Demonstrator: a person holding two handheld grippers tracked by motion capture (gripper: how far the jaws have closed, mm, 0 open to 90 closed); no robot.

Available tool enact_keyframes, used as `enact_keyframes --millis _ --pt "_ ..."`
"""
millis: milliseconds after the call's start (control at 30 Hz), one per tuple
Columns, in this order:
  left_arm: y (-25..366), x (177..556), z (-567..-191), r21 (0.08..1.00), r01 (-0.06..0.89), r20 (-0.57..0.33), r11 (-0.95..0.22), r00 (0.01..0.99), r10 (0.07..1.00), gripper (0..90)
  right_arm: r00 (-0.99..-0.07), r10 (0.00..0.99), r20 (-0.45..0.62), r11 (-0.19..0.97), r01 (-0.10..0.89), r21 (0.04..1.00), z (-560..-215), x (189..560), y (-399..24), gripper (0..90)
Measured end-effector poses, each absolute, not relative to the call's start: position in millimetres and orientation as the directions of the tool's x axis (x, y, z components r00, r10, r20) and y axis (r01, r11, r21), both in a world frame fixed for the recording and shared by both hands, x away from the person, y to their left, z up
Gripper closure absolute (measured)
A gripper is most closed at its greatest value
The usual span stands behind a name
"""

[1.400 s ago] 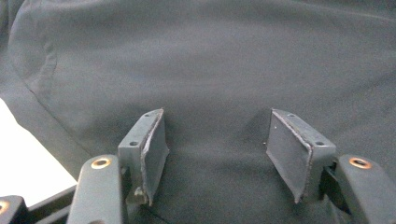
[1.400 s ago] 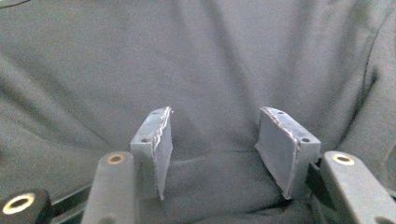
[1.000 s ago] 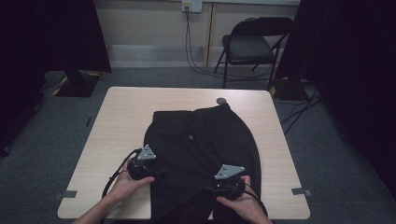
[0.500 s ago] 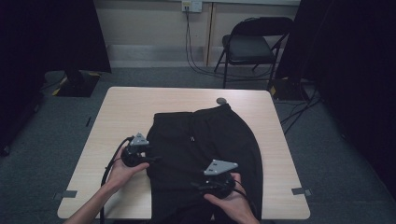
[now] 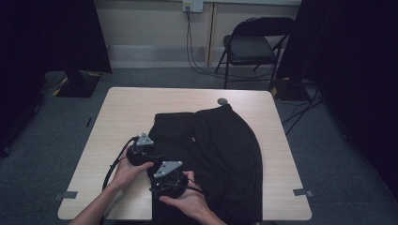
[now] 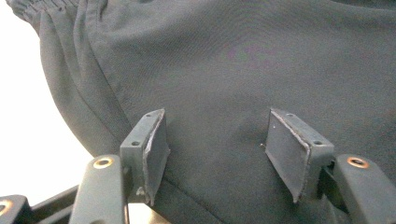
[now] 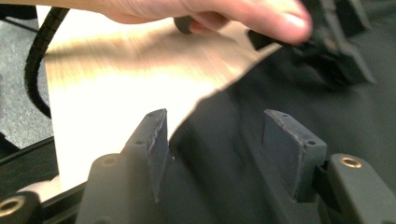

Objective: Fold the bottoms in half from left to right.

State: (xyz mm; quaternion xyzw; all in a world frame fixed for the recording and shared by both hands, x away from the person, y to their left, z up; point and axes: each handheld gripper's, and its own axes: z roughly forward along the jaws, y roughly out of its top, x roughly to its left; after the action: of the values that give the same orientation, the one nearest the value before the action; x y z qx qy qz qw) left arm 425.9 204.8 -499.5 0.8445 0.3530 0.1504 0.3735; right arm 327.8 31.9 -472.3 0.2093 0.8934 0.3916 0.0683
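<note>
The black trousers (image 5: 220, 154) lie flat on the table (image 5: 141, 108), toward its right side. Both the left gripper (image 6: 217, 154) and the right gripper (image 7: 215, 149) stand wide open over the left edge, holding nothing, probably to grasp this edge for folding

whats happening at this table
A person works on a black garment spread over a light wooden table, a two-jaw gripper in each hand. The left gripper and the right gripper sit close together at the garment's left edge. Both have their jaws apart over the cloth, with nothing clamped.
</note>
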Motion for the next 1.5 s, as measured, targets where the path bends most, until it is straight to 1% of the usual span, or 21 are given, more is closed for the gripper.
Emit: enact_keyframes --millis 133,167,233,300,367,400,467,567,700,733,867,933,1000,1067,1100,1167,1233,1333,1400,1467,1500 --pt "204.9 426.2 -499.1 0.735 0.483 -0.005 -0.476 0.706 0.708 38.6 -0.894 0.448 0.029 0.614 0.331 0.717 -479.7 332.4 48.1 39.3" --pt "204.8 426.1 -499.2 0.735 0.485 -0.009 -0.473 0.705 0.709 38.6 -0.889 0.458 0.017 0.614 0.33 0.717 -482.2 335.5 50.8 41.0" --pt "205.1 426.7 -498.8 0.733 0.484 -0.007 -0.478 0.708 0.706 38.5 -0.882 0.47 0.015 0.614 0.339 0.713 -485.0 337.6 52.6 55.4" --pt "205.2 427.2 -498.6 0.733 0.487 -0.009 -0.476 0.706 0.708 38.4 -0.87 0.492 -0.028 0.637 0.338 0.693 -487.4 336.1 52.6 67.7" --pt "207.3 428.4 -498.0 0.729 0.486 0.002 -0.481 0.702 0.712 36.8 -0.86 0.509 -0.037 0.625 0.339 0.703 -486.7 333.7 46.7 79.5" --pt "208.4 428.7 -497.6 0.731 0.492 0.003 -0.473 0.69 0.724 36.5 -0.856 0.516 -0.035 0.619 0.345 0.706 -485.4 332.7 43.7 82.7" --pt "213.8 430.1 -494.0 0.748 0.503 -0.012 -0.433 0.663 0.749 30.5 -0.853 0.522 -0.013 0.591 0.351 0.726 -480.9 330.1 33.6 86.0" --pt "222.2 432.4 -488.0 0.769 0.507 -0.028 -0.389 0.635 0.772 30.5 -0.844 0.537 -0.01 0.571 0.355 0.74 -473.4 324.8 15.8 87.0" --pt "226.8 433.1 -483.1 0.79 0.504 -0.04 -0.349 0.611 0.791 30.4 -0.837 0.547 -0.037 0.584 0.349 0.733 -471.2 320.1 -5.3 87.0" --pt "227.2 434.1 -482.3 0.79 0.501 -0.031 -0.353 0.607 0.794 29.9 -0.834 0.55 -0.038 0.585 0.352 0.731 -472.3 320.0 -9.2 87.0" --pt "229.1 441.2 -482.5 0.778 0.536 -0.08 -0.328 0.602 0.794 29.2 -0.828 0.561 -0.026 0.588 0.375 0.717 -483.4 323.6 -24.5 86.9" --pt "229.5 442.4 -483.8 0.776 0.531 -0.066 -0.34 0.604 0.794 29.7 -0.829 0.559 -0.022 0.592 0.38 0.71 -488.4 324.0 -27.5 87.0" --pt "231.5 445.8 -485.8 0.774 0.548 -0.096 -0.318 0.597 0.796 31.6 -0.829 0.558 -0.024 0.594 0.379 0.709 -493.0 323.9 -28.9 87.0" --pt "231.2 450.3 -489.3 0.772 0.577 -0.134 -0.265 0.557 0.82 33.8 -0.829 0.559 -0.011 0.587 0.385 0.712 -493.3 324.5 -29.9 87.0" --pt "229.8 452.1 -490.8 0.772 0.579 -0.148 -0.263 0.566 0.811 34.8 -0.829 0.559 -0.012 0.588 0.386 0.711 -493.3 324.4 -29.6 87.0" --pt "226.1 453.7 -492.3 0.77 0.562 -0.087 -0.302 0.562 0.823 36.1 -0.832 0.555 -0.007 0.585 0.385 0.714 -493.8 322.7 -29.0 87.1" --pt "224.7 459.8 -494.7 0.741 0.599 -0.131 -0.304 0.572 0.81 34.6 -0.835 0.55 -0.002 0.582 0.381 0.719 -494.6 320.0 -27.9 87.1" --pt "217.7 464.4 -498.7 0.737 0.592 -0.116 -0.325 0.584 0.803 36.2 -0.837 0.546 0.004 0.578 0.38 0.722 -495.2 318.4 -25.7 87.2" --pt "210.1 464.1 -499.4 0.74 0.574 -0.072 -0.349 0.584 0.808 36.9 -0.837 0.548 0.009 0.572 0.382 0.726 -495.6 318.3 -24.9 87.2" --pt "203.6 464.0 -499.6 0.742 0.551 -0.02 -0.382 0.588 0.809 41.6 -0.838 0.546 0.012 0.572 0.383 0.725 -495.6 318.9 -23.9 87.2" --pt "202.9 464.5 -499.6 0.746 0.553 -0.027 -0.371 0.582 0.813 47.6 -0.839 0.544 0.01 0.574 0.38 0.725 -495.6 319.2 -23.2 87.2"
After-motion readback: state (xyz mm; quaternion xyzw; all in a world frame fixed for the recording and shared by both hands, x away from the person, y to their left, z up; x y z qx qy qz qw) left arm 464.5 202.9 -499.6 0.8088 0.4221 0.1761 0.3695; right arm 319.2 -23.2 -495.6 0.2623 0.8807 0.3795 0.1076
